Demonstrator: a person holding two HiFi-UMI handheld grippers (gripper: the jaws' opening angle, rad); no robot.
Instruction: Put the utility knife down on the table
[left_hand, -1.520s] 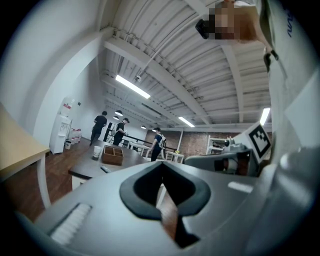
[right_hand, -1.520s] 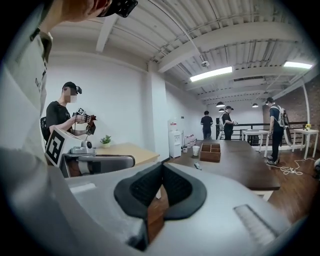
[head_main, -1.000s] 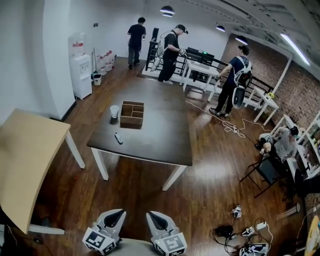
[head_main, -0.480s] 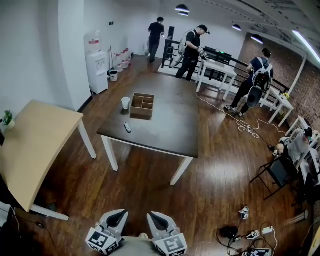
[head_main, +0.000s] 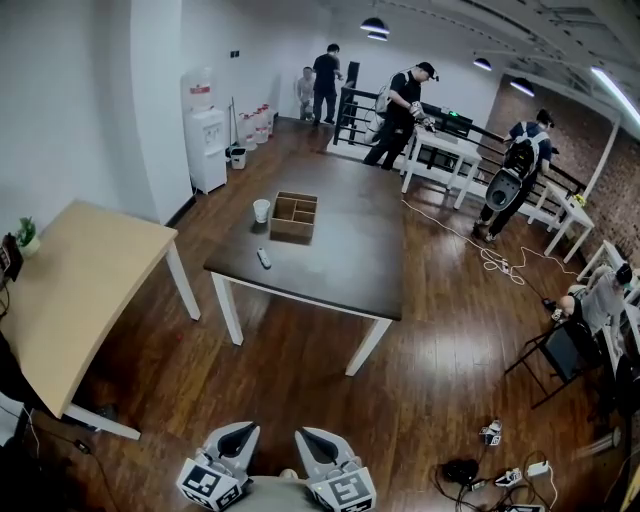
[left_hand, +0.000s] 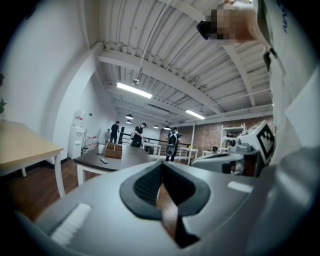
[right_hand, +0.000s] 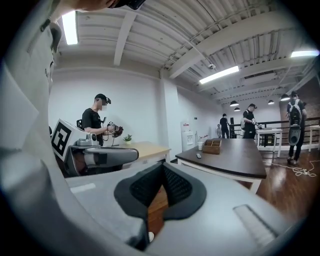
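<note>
The utility knife (head_main: 264, 258) is a small grey bar lying on the dark table (head_main: 340, 260), close to its near left edge. It also shows far off in the left gripper view (left_hand: 103, 160) and the right gripper view (right_hand: 198, 155). My left gripper (head_main: 240, 437) and right gripper (head_main: 311, 441) sit side by side at the bottom of the head view, well short of the table, over the wooden floor. In each gripper view the jaws meet at their tips, left gripper (left_hand: 161, 167) and right gripper (right_hand: 162, 167), with nothing between them. Both are shut and empty.
A wooden divided box (head_main: 295, 215) and a white cup (head_main: 261, 210) stand on the dark table beyond the knife. A light wooden table (head_main: 70, 290) is at the left. Cables and plugs (head_main: 500, 465) lie on the floor at the right. Several people stand at the back.
The dark table has drifted right and slightly farther in the head view, and more of the light table shows at the left. Both grippers stay shut at the bottom edge.
</note>
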